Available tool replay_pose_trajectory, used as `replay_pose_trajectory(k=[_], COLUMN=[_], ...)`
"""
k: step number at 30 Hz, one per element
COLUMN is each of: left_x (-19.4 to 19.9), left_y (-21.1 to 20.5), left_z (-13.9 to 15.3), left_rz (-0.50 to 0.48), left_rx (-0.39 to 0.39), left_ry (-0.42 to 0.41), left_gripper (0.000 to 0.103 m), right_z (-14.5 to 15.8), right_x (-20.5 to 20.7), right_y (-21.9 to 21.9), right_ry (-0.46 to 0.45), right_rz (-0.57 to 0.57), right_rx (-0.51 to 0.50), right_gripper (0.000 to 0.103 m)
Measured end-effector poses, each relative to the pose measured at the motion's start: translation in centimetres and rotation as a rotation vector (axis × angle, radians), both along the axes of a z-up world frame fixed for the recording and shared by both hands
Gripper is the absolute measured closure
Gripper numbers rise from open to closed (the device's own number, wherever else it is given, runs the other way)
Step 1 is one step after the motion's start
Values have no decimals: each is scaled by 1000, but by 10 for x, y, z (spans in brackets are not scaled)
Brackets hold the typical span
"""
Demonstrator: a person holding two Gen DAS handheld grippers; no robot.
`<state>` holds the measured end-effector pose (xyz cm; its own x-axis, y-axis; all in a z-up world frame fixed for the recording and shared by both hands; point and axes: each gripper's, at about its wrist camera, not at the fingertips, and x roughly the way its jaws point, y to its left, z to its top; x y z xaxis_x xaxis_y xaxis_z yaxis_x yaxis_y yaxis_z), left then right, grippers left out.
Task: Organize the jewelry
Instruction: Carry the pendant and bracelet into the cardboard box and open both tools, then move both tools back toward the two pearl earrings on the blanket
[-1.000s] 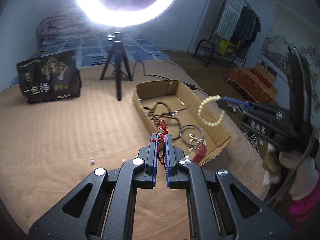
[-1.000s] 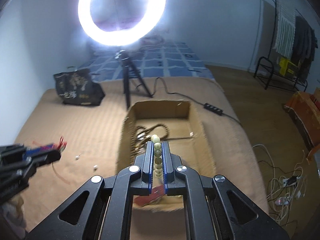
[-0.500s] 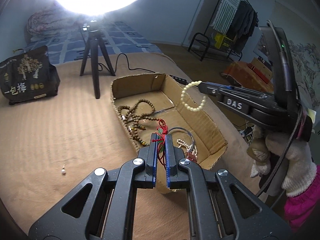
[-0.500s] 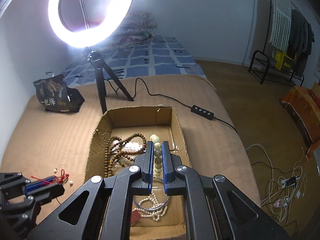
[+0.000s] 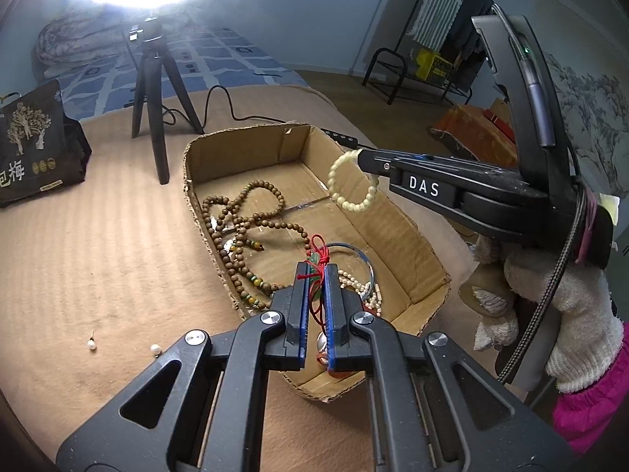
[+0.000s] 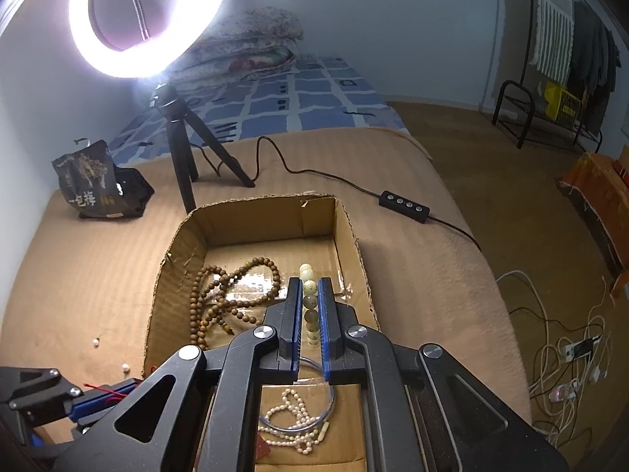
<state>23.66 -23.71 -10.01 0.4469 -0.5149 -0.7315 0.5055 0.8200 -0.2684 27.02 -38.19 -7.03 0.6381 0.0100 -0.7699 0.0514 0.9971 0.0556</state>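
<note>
My left gripper (image 5: 317, 275) pinching a red cord pendant (image 5: 317, 256), my right gripper (image 6: 309, 295) clamping a pale bead bracelet (image 5: 352, 181), both hanging over the cardboard box (image 6: 251, 218)

You work on a tan ribbed blanket (image 6: 412, 244) spread over a bed, under a bright ring light (image 6: 149, 19) on a small black tripod (image 6: 184, 157). Its cable runs to an inline switch (image 6: 405, 206). Behind the tripod you see a blue checked sheet (image 6: 306, 98) and folded quilts (image 6: 251, 47) against the pale blue wall (image 6: 393, 19). To your right, a clothes rack (image 6: 566, 59) stands on the brown floor (image 6: 491, 181), with tangled white cables (image 6: 566, 354) nearer. A dark printed bag (image 6: 98, 185) sits left.
</note>
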Motion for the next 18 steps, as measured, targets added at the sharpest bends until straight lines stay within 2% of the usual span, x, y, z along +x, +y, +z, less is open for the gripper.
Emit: replay_pose_trajectory(k=[4, 5, 6, 7, 8, 9, 10, 13, 16, 18], left_x=[-2, -2, -2, -2, -2, -2, -2, -3, -5, -7], left_y=[-3, -3, -3, -3, -1, 0, 1, 4, 6, 7], left_z=[0, 0, 0, 0, 0, 0, 0, 0, 0, 1], left_rz=[-12, -10, -5, 0, 6, 10, 11, 17, 15, 15], left_rx=[7, 14, 16, 15, 12, 10, 11, 20, 32, 37], left_ry=[-5, -6, -7, -7, -9, -9, -7, -5, -8, -12], left_gripper=[98, 92, 86, 73, 68, 68, 67, 67, 67, 67], right_z=[-1, -2, -1, -1, 0, 1, 2, 3, 4, 5], right_x=[0, 1, 0, 0, 0, -1, -2, -3, -4, -5], right_y=[-2, -2, -2, -2, -2, -3, -4, -6, -8, -8], right_ry=[6, 6, 6, 5, 1, -7, -11, -7, -9, -13], right_rz=[-1, -3, -6, -10, -15, -18, -21, -33, -44, -48], right_rx=[6, 5, 0, -3, -2, 3, 6, 3, 0, -1], right_gripper=[96, 95, 88, 76, 69, 61, 59, 57, 46, 45])
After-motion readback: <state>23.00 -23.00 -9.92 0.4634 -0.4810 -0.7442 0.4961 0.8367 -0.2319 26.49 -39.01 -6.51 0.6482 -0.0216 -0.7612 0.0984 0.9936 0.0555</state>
